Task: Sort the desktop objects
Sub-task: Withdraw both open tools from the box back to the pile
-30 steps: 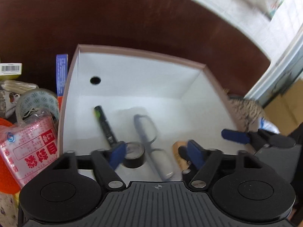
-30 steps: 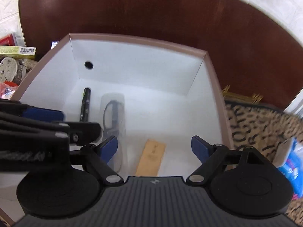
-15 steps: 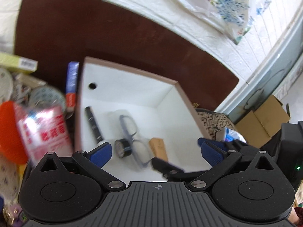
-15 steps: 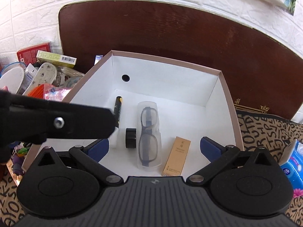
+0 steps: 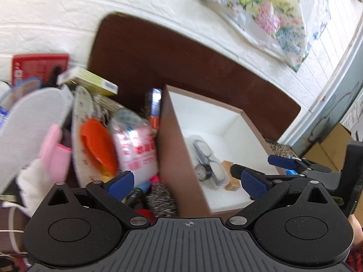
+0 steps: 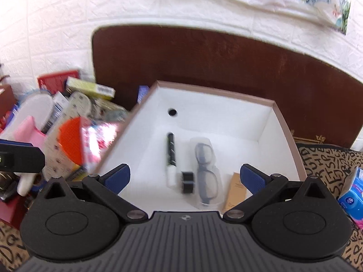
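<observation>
Both grippers empty over the box, the clutter pile waiting on the left

Ahead and to the left of the left gripper (image 5: 186, 184) lies the unsorted heap — a white insole (image 5: 29, 124), an orange silicone pad (image 5: 97, 145) and a red-printed plastic packet (image 5: 136, 149), all blurred and overlapping. Its jaws have just been opening and stand wide with nothing between them. To its right is the white-lined box (image 6: 285, 122), where the black marker (image 6: 171, 149), its long axis running away from the right gripper (image 6: 185, 179), a black tape roll (image 6: 188, 182), bagged glasses (image 6: 206, 170) and a tan carton (image 6: 236, 189) already lie. The right gripper, its jaws also just opened and empty, hangs directly before the box. The left hand looks nearer the pile, so the next pick probably falls to it.
</observation>
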Tool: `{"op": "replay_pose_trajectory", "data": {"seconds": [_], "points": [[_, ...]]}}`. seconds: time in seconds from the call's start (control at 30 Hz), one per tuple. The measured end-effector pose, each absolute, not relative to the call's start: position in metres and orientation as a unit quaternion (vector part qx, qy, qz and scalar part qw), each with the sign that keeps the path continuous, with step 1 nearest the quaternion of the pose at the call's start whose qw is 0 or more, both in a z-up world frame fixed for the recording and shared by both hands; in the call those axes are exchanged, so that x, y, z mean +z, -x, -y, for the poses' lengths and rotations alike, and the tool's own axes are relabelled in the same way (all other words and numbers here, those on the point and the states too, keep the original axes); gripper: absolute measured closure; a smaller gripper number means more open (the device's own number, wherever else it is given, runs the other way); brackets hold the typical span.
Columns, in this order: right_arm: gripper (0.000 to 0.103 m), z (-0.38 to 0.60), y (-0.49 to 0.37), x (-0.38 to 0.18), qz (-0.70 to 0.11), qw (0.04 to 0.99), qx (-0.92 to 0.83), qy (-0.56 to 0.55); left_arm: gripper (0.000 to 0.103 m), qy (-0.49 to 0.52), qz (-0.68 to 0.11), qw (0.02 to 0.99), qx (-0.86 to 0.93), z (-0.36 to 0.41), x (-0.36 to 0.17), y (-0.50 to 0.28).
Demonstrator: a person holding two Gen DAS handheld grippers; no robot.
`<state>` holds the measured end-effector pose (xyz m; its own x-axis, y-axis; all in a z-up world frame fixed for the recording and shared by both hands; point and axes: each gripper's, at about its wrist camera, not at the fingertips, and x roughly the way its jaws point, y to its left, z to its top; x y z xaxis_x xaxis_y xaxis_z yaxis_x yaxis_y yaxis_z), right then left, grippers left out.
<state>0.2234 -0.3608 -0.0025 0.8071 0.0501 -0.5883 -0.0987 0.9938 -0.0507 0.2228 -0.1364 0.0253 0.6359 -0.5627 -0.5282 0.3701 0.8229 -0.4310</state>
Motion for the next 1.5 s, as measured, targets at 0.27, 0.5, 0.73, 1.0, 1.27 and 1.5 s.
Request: {"op": "replay_pose_trajectory", "data": {"seconds": [0.27, 0.5, 0.73, 1.0, 1.27, 1.5], "points": [[0.000, 0.317, -0.192, 0.020, -0.285, 0.954, 0.076, 0.046, 0.000, 0.140, -0.294, 0.905, -0.274, 0.105, 0.043, -0.195], [0.000, 0.277, -0.168, 0.027, -0.278, 0.951, 0.113, 0.068, 0.000, 0.127, -0.277, 0.911, -0.278, 0.085, 0.049, -0.171], [0.000, 0.242, -0.148, 0.026, -0.280, 0.945, 0.145, 0.085, 0.000, 0.129, -0.263, 0.918, -0.267, 0.059, 0.052, -0.151], [0.000, 0.207, -0.128, 0.023, -0.287, 0.937, 0.177, 0.092, 0.000, 0.128, -0.248, 0.928, -0.247, 0.026, 0.048, -0.127], [0.000, 0.179, -0.112, 0.012, -0.302, 0.928, 0.199, 0.091, 0.000, 0.106, -0.252, 0.935, -0.225, -0.006, 0.031, -0.101], [0.000, 0.161, -0.101, 0.002, -0.316, 0.922, 0.209, 0.078, 0.000, 0.107, -0.262, 0.939, -0.193, -0.037, 0.005, -0.076]]}}
